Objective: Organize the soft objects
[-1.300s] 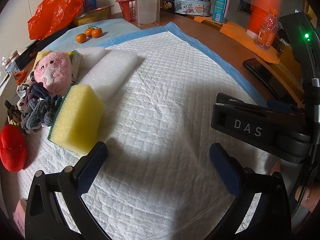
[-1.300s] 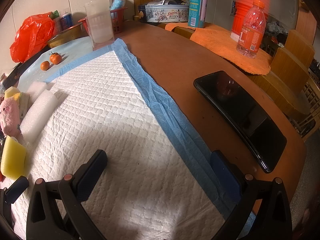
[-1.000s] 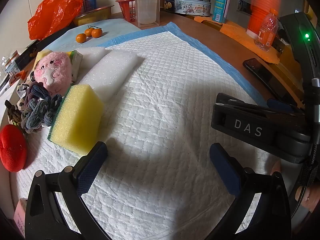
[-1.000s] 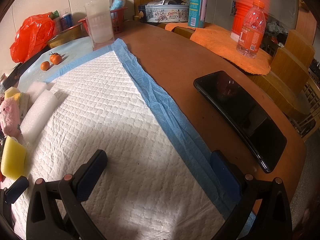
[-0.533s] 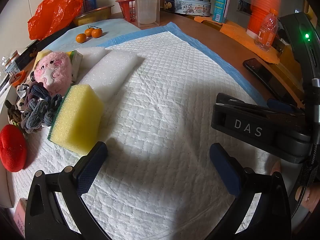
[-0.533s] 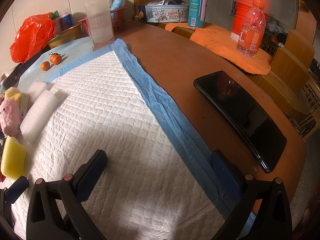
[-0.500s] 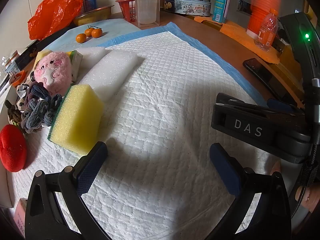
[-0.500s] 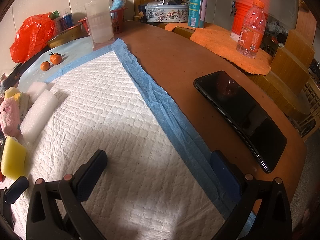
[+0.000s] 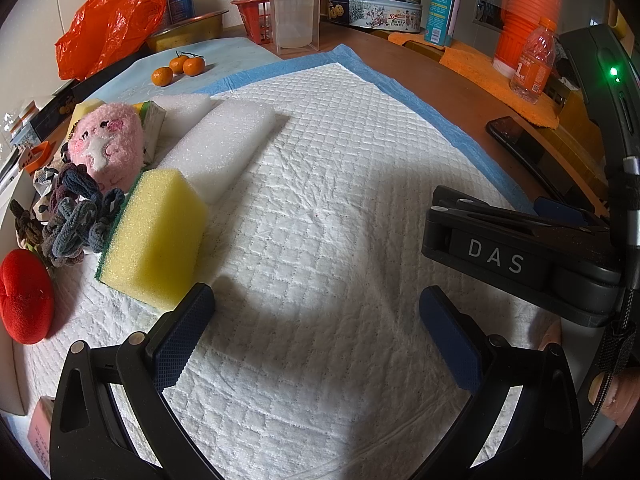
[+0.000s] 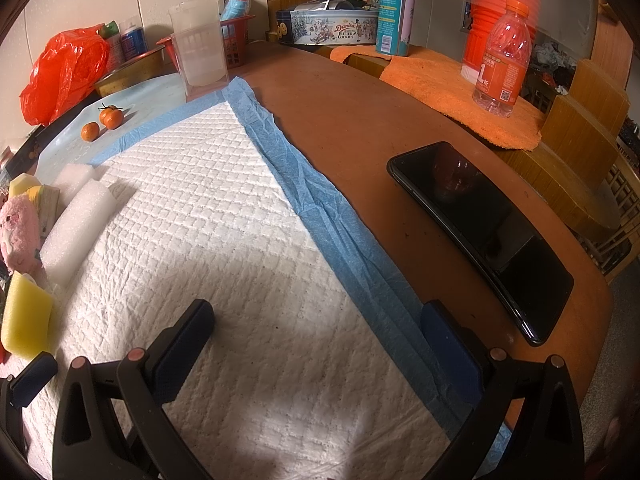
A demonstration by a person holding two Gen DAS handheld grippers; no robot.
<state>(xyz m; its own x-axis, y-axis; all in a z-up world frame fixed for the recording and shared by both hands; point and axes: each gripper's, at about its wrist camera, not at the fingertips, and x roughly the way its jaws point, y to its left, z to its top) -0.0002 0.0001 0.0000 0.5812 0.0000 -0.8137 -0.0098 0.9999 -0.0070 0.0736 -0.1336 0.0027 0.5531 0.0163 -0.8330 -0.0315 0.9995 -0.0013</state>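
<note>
The left gripper [image 9: 316, 328], a handheld tool of black plastic, has two angled arms with triangular cut-outs, round copper-coloured rivets at the joints, and dark blue pads [image 9: 182, 334] with a fine grid texture on the inner faces of its fingers. The right gripper [image 10: 316, 342] is built the same way, and seen from the left wrist camera its black body carries the white letters "DAS", a small green light and a black cable with a mesh sleeve. Bare fingertips [image 9: 612, 390] show beside that cable.
</note>
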